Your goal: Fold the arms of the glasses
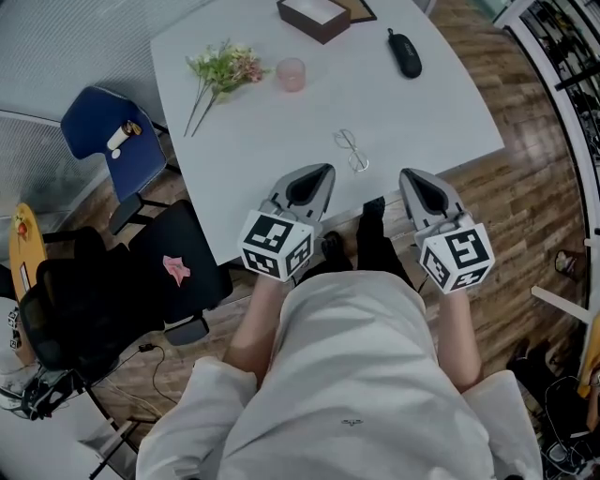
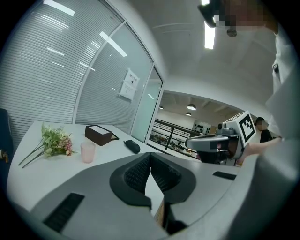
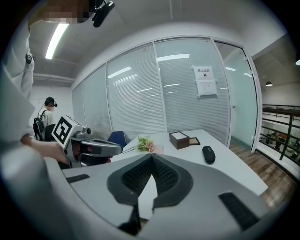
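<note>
Clear-lens glasses (image 1: 352, 150) just past L claw (image 1: 322, 172)

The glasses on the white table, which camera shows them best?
The head view. The glasses lie there in plain sight on the white table, with both lenses and the thin frame visible from above. The left gripper view and the right gripper view show none of them: each looks across the far table, its near part hidden behind the grey jaws.

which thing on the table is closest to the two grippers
The glasses, lying near the front edge of the table, just ahead of the left gripper and right gripper. The flowers, pink cup, brown box and black case sit farther back.
</note>
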Demonstrator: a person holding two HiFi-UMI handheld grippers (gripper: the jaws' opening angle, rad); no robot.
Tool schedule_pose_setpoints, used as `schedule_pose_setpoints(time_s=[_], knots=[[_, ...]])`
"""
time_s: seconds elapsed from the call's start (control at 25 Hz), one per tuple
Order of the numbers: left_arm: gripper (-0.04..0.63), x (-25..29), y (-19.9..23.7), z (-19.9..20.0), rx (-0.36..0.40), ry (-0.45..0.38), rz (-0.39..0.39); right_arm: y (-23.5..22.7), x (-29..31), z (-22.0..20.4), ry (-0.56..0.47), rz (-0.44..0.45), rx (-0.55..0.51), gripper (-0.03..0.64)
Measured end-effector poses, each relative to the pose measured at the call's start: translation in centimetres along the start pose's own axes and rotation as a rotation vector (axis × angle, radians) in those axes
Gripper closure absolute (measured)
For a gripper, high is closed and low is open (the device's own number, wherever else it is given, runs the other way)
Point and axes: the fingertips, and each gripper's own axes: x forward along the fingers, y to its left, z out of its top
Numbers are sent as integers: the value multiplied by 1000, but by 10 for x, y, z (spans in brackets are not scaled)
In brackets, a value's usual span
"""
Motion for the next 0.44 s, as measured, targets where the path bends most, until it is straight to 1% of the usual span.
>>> schedule_pose_setpoints(time_s=[0.44], knots=[[575, -2, -4, -5, 16, 18, 5, 0, -2, -5, -1, -9, 16, 614]])
